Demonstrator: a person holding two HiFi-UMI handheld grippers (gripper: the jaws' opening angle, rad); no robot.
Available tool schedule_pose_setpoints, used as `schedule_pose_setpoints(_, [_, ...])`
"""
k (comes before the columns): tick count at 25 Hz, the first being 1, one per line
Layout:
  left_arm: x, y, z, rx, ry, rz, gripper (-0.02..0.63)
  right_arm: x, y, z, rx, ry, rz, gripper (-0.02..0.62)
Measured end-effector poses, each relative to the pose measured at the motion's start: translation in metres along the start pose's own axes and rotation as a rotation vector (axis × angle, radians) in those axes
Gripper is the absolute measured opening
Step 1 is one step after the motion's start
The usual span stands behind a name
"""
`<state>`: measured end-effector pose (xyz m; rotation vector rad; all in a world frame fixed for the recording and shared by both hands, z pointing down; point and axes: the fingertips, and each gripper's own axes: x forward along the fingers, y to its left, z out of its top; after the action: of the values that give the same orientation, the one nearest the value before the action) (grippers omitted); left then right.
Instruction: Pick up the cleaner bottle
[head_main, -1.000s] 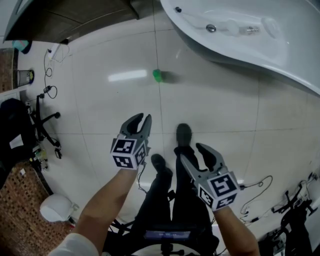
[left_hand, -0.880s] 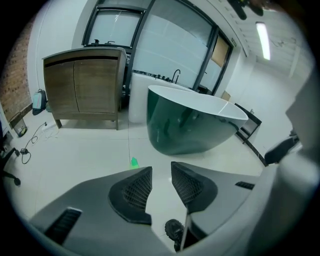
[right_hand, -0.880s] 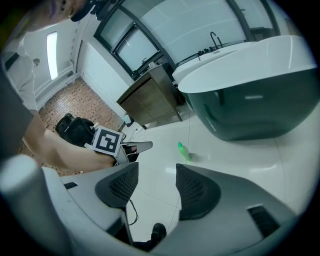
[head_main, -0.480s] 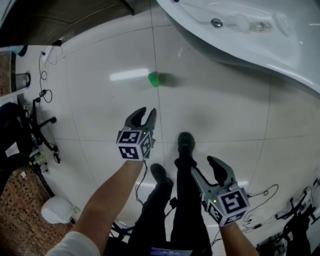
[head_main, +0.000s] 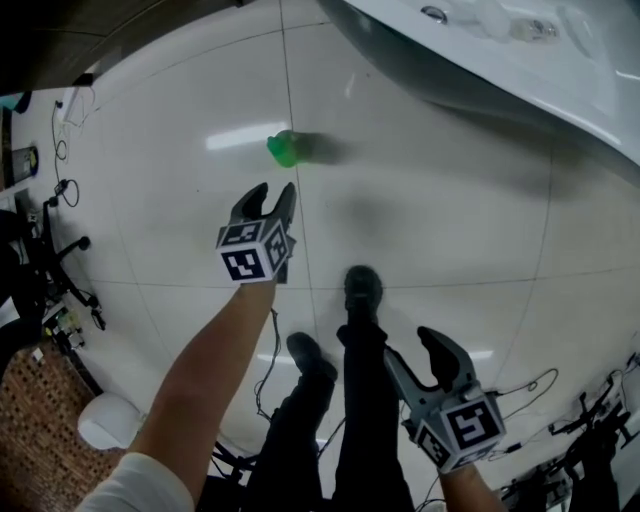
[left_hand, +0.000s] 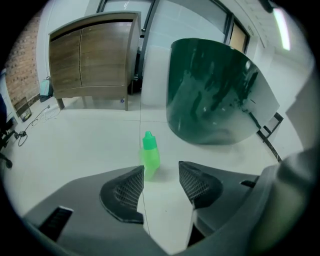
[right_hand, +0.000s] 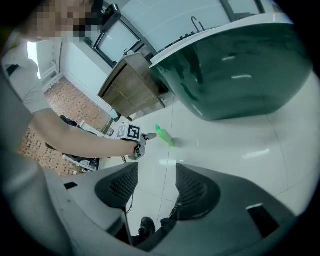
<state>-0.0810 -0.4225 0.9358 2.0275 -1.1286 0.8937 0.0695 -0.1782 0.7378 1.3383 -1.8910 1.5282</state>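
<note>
A small green cleaner bottle (head_main: 283, 148) stands upright on the white tiled floor (head_main: 420, 210); it also shows as the bottle (left_hand: 149, 156) in the left gripper view and the bottle (right_hand: 164, 135) in the right gripper view. My left gripper (head_main: 268, 198) hangs a short way before the bottle, pointing at it; its jaws are opening with nothing between them. My right gripper (head_main: 420, 350) hangs lower at the right, by the person's legs, open and empty.
A large bathtub (head_main: 500, 70) curves along the top right, its dark green side (left_hand: 215, 95) near the bottle. A wooden cabinet (left_hand: 92, 55) stands at the far wall. Cables (head_main: 520, 385) and office chair bases (head_main: 60, 270) lie at the floor's edges. The person's shoes (head_main: 362, 285) are below.
My left gripper has dropped and moved toward the bottle, its jaws spreading. My right gripper has sunk lower in the view.
</note>
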Motion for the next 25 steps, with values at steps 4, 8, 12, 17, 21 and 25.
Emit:
schedule_pose_setpoints(4, [0.030,0.006,-0.005,-0.007,-0.008,0.019,0.263,0.008,-0.013,-0.004,0.007,0.003,-0.013,0.244])
schedule_pose_setpoints(8, [0.059,0.010,-0.008,0.005,-0.021,0.029,0.281,0.021,-0.023,-0.016,0.019,0.022,-0.017,0.244])
schedule_pose_setpoints(12, [0.082,0.017,-0.004,0.012,-0.028,0.045,0.281,0.028,-0.029,-0.023,0.034,0.020,-0.020,0.244])
schedule_pose_setpoints(17, [0.105,0.023,-0.005,0.007,-0.023,0.074,0.281,0.027,-0.038,-0.036,0.044,0.057,-0.029,0.244])
schedule_pose_setpoints(21, [0.118,0.028,-0.003,0.014,-0.032,0.103,0.282,0.030,-0.041,-0.036,0.034,0.065,-0.031,0.244])
schedule_pose_setpoints(25, [0.126,0.034,0.004,0.009,-0.060,0.136,0.281,0.035,-0.047,-0.029,0.036,0.051,-0.042,0.244])
